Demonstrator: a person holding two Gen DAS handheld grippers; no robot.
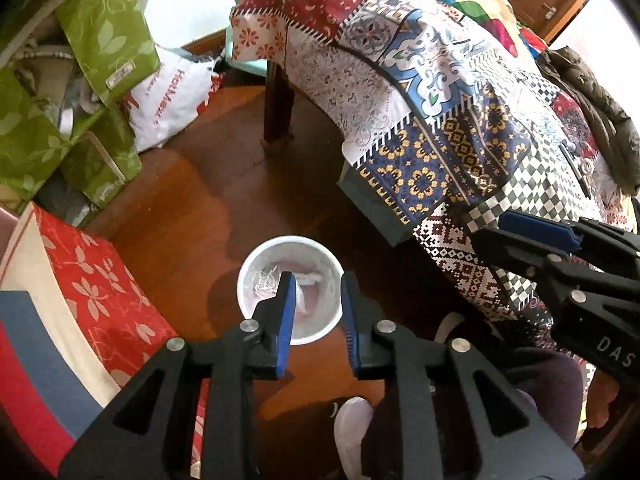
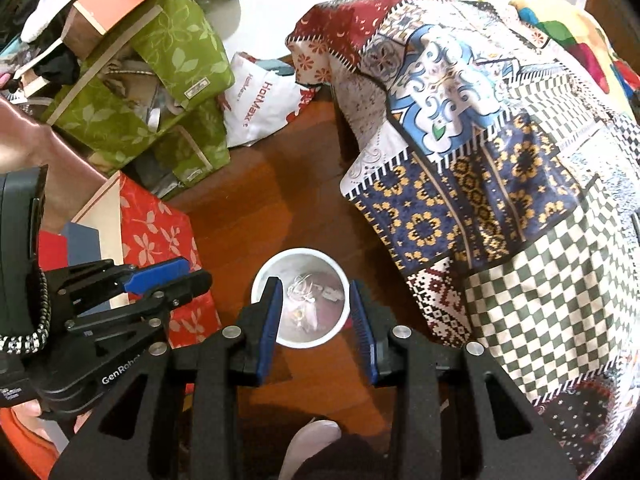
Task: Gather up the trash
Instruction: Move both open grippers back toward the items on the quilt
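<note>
Clutter fills the left of the room: green leaf-print fabric boxes stacked above a red flower-print box, with a white plastic shopping bag behind them on the brown wooden floor. In the middle of that floor stands the round white waste bin, with crumpled white scraps lying loose in its bottom. Both claws hang over it, pointing steeply down. The left claw has its blue pads a small way apart with nothing between them, and the right claw stands a little wider, also holding nothing. To the right, a patchwork-patterned cloth drapes over the surface and hangs near the bin's rim.

It looks as though the scraps have gone in and both claws are free. To do this step well, I'd lift each claw straight up clear of the rim, so neither pad catches the bin wall and tips it, and keep the right one away from the hanging cloth.
</note>
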